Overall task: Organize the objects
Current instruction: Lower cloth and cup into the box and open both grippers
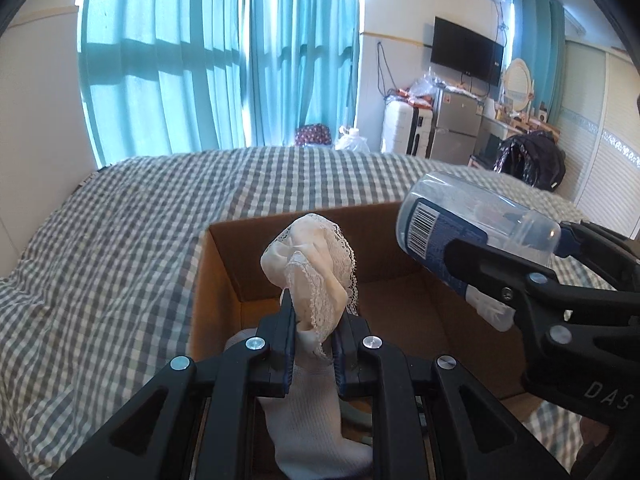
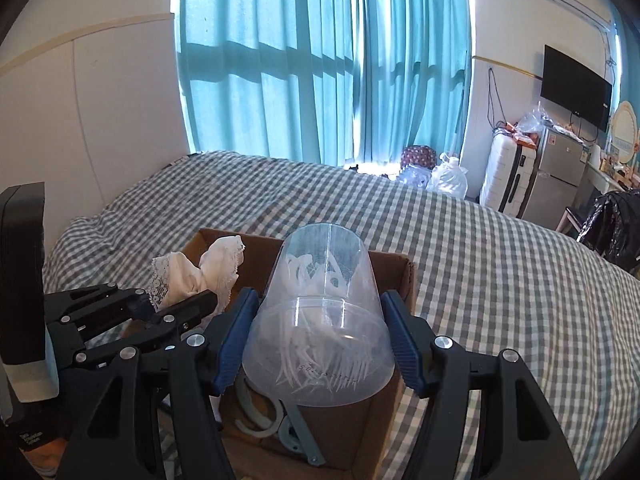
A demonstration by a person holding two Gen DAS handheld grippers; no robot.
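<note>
An open cardboard box [image 1: 224, 264] sits on the checked bed [image 1: 120, 240]. My left gripper [image 1: 314, 320] is shut on a white lace-trimmed sock [image 1: 316, 272] and holds it above the box; the sock hangs down below the fingers. It also shows in the right wrist view [image 2: 192, 276]. My right gripper [image 2: 320, 320] is shut on a clear plastic jar of cotton swabs [image 2: 320, 312], held above the box [image 2: 408, 276]. In the left wrist view the jar [image 1: 460, 220], with a blue barcode label, lies tilted at the right.
A grey hooked tool [image 2: 280, 420] lies inside the box. Teal curtains [image 1: 220, 60] hang behind the bed. A white suitcase [image 2: 508, 172], a small fridge [image 2: 560, 172], a wall TV [image 1: 466, 48] and a black bag [image 1: 532, 160] stand at the far right.
</note>
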